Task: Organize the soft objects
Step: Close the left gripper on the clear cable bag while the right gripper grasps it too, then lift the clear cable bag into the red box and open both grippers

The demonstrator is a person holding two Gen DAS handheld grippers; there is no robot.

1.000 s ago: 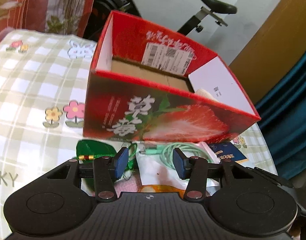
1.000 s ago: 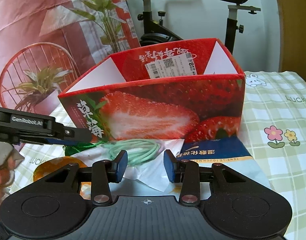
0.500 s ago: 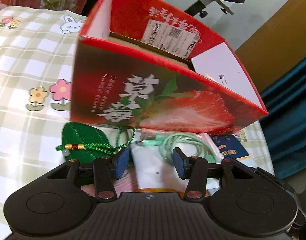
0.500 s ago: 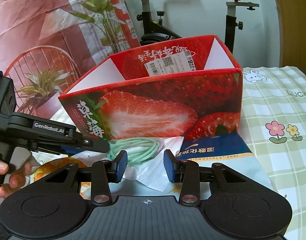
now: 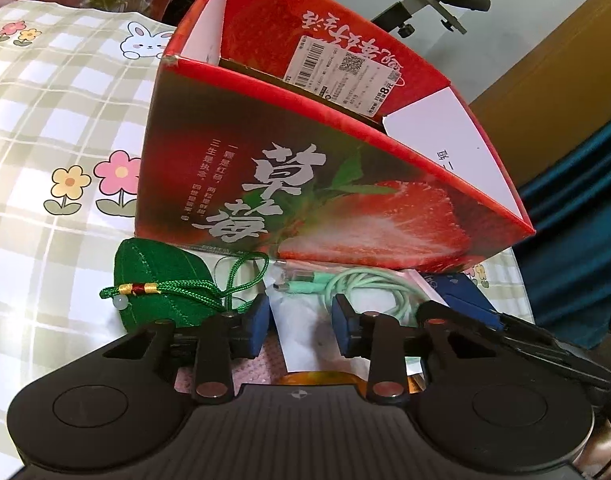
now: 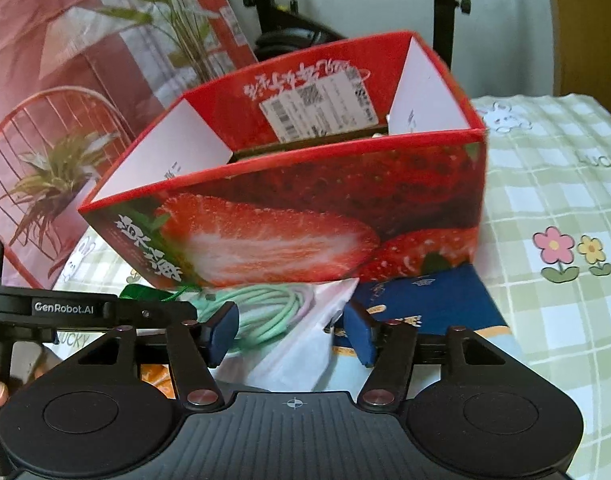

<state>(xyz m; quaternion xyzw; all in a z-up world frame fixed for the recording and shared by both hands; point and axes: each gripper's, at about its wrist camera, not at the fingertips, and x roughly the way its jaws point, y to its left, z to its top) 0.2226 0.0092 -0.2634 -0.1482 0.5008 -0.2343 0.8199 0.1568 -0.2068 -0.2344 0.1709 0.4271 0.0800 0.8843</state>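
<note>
A red strawberry-print box [image 5: 305,184] [image 6: 305,216] stands open-topped on the checked cloth. In front of it lie a green leaf-shaped pouch with a cord [image 5: 157,284] [image 6: 141,292], a white plastic bag holding a mint cable [image 5: 365,284] [image 6: 265,308], and a blue packet [image 6: 421,304] [image 5: 461,292]. My left gripper [image 5: 301,326] hovers over the white bag; its jaws are closing and the pads do not press on anything. My right gripper [image 6: 291,336] is over the same bag from the other side, jaws opening, nothing gripped.
An orange item [image 5: 321,378] [image 6: 157,380] and a pink one [image 5: 261,364] lie under the bag. The left gripper's black body [image 6: 65,308] fills the left of the right wrist view. An exercise bike [image 5: 445,4] stands behind the table.
The left jaws have narrowed and the box looms larger in its view. The right jaws have widened, and that gripper has shifted, now looking down into the box.
</note>
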